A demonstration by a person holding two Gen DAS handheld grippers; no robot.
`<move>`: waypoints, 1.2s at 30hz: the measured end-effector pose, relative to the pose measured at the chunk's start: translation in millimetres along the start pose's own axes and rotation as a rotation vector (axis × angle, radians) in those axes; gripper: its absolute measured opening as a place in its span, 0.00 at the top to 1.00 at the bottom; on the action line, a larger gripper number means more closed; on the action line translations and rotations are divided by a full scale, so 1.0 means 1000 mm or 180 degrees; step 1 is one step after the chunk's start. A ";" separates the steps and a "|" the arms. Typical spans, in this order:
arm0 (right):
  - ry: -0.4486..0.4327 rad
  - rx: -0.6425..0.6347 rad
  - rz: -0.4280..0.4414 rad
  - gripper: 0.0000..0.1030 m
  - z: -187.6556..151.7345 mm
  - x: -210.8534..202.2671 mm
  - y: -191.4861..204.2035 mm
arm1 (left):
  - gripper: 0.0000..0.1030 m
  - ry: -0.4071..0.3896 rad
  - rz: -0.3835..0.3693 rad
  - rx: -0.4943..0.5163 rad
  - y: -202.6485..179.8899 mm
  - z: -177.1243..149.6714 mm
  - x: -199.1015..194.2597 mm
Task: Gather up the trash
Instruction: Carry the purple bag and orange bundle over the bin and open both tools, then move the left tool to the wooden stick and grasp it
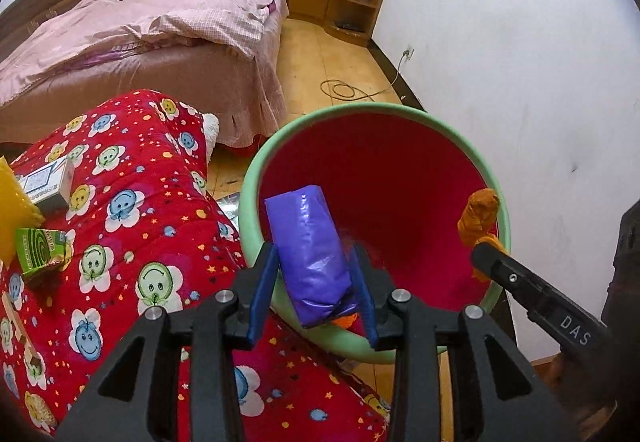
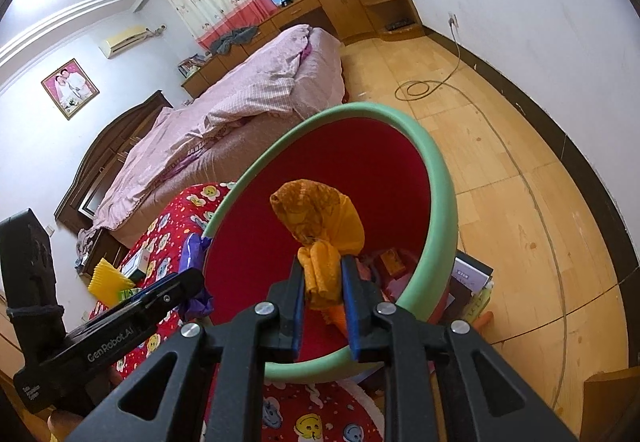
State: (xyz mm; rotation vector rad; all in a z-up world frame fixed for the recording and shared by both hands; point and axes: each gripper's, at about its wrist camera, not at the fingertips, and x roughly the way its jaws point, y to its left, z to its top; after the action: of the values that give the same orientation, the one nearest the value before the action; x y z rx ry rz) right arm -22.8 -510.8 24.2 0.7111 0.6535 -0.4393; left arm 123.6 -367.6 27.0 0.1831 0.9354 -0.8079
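- The left gripper (image 1: 316, 274) pinches a shiny purple packet (image 1: 310, 250), creased and block-shaped, over the mouth of the bin (image 1: 256, 178).
- The bin has a green rim and a red inside, and it stands beside the red quilt (image 1: 152, 210).
- The right gripper (image 2: 324, 282) pinches a crumpled orange wrapper (image 2: 320, 218), twisted at its lower end, also over the bin.

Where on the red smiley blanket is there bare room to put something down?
The red blanket is free in its middle stretch, between the green box and the bin's green rim. Its left edge is crowded: yellow item, white box, green box. The bin mouth is taken up by both loaded claws.
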 end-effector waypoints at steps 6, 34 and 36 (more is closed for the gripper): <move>0.0021 0.0067 0.0040 0.61 -0.001 0.002 -0.002 | 0.59 -0.0054 -0.0005 -0.0046 0.003 -0.002 -0.010; 0.0070 -0.0261 0.0287 0.43 -0.025 -0.020 0.064 | 0.59 -0.0323 0.0492 -0.0774 0.102 -0.039 -0.096; 0.0107 -0.0304 0.0306 0.43 -0.028 -0.017 0.072 | 0.59 -0.0319 0.0551 -0.0833 0.112 -0.042 -0.098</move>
State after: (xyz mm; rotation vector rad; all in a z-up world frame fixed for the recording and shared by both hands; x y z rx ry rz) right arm -5.2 -438.6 52.4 0.6573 0.6648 -0.3062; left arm 141.0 -216.8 55.8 -0.0048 0.9079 -0.5246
